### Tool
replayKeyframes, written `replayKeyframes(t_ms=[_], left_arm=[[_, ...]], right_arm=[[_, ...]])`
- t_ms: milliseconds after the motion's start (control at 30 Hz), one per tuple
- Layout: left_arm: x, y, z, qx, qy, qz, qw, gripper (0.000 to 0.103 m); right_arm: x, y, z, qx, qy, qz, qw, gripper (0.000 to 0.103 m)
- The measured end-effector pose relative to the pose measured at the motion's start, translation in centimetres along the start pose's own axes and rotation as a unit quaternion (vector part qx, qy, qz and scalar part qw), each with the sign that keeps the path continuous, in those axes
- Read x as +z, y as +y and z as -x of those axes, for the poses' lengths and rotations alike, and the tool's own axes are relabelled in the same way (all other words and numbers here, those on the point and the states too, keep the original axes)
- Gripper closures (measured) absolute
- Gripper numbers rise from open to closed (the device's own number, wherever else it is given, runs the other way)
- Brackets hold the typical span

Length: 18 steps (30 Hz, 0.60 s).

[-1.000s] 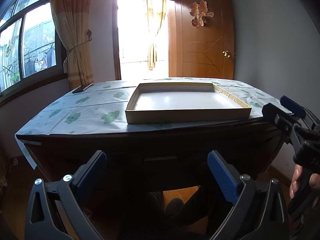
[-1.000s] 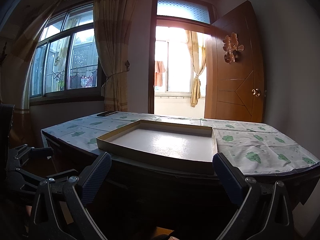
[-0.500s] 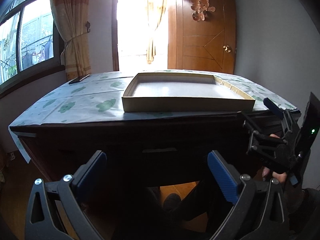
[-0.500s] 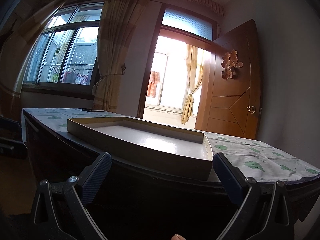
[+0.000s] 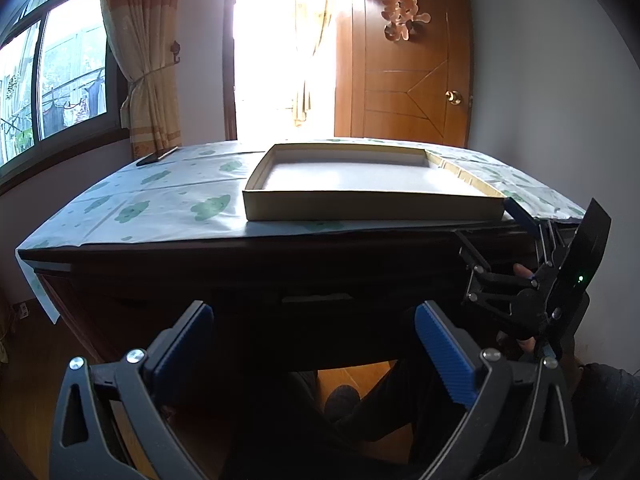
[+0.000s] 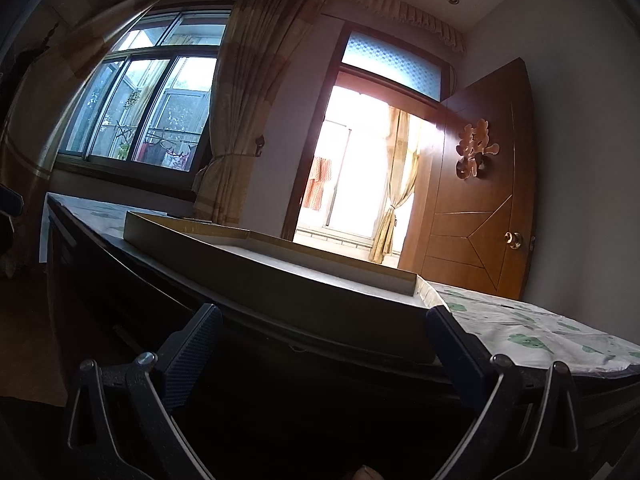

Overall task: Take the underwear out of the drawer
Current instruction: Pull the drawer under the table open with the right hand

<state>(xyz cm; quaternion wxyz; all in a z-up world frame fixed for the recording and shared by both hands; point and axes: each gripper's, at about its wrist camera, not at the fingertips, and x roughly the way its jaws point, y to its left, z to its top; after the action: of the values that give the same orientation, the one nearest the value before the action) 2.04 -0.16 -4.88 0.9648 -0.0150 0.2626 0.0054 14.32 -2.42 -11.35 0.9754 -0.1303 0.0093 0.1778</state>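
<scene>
No underwear shows in either view. The dark wooden desk (image 5: 160, 276) has a drawer front with a pale handle strip (image 5: 316, 299) under its top, and the drawer looks shut. My left gripper (image 5: 314, 344) is open just in front of and below that handle, holding nothing. In the left wrist view my right gripper (image 5: 496, 232) is held by a hand at the desk's right front corner, jaws apart and empty. In the right wrist view the right gripper (image 6: 324, 348) is open below the desk edge (image 6: 240, 312), looking up across it.
A shallow cardboard box (image 5: 372, 208) lies on the green-patterned tablecloth (image 5: 168, 204). A dark flat device (image 5: 157, 156) rests at the far left corner. A person's legs and a shoe (image 5: 340, 396) are under the desk. A wooden door (image 5: 404, 80) stands behind.
Both grippers have come down and closer to the desk front. The right gripper dropped below the tabletop at the right corner and now looks upward. Both stayed open.
</scene>
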Motion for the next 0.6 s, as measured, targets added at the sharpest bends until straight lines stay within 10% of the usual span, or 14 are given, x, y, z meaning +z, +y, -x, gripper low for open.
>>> replayKeyframes(t_ms=[600], left_arm=[[-0.05,-0.27,-0.03,-0.001,0.001,0.003,1.0000,0.000]], right_arm=[[-0.36,-0.19,-0.82,0.034,-0.014,0.028,0.999,0.001]])
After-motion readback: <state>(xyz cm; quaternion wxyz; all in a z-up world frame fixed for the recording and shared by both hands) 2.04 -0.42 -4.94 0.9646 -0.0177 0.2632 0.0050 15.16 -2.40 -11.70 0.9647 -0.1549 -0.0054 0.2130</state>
